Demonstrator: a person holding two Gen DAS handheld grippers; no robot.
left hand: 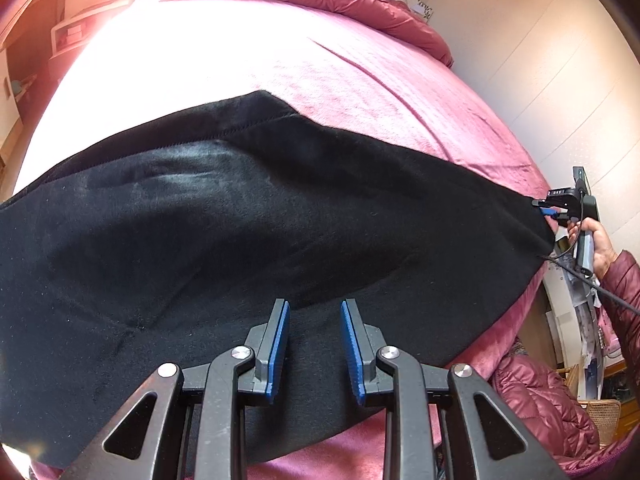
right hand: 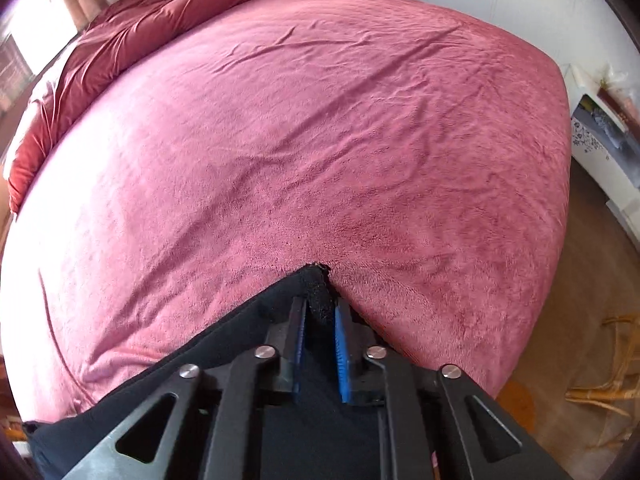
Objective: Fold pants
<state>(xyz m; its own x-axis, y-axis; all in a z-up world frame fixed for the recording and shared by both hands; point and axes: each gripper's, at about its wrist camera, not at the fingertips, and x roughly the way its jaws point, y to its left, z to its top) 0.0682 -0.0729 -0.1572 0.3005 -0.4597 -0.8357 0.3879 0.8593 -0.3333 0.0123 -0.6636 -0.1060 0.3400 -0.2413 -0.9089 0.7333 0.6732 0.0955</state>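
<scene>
We stretch the black pants (left hand: pixel 248 216) flat along the near edge of the pink bed (left hand: pixel 360 80).

Our right gripper (right hand: pixel 320 312) is clamped on a corner of the cloth at the right, pulling it taut; our left gripper (left hand: pixel 314 344) hovers over the fabric, jaws apart and gripping nothing. Beyond lies wide bare bedspread for folding.

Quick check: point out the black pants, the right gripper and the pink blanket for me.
black pants (left hand: pixel 240 220), left wrist view, middle of the spread fabric.
right gripper (right hand: pixel 320 316), right wrist view, between fingertips clamping the pants' corner.
pink blanket (right hand: pixel 320 120), right wrist view, bare middle.
</scene>
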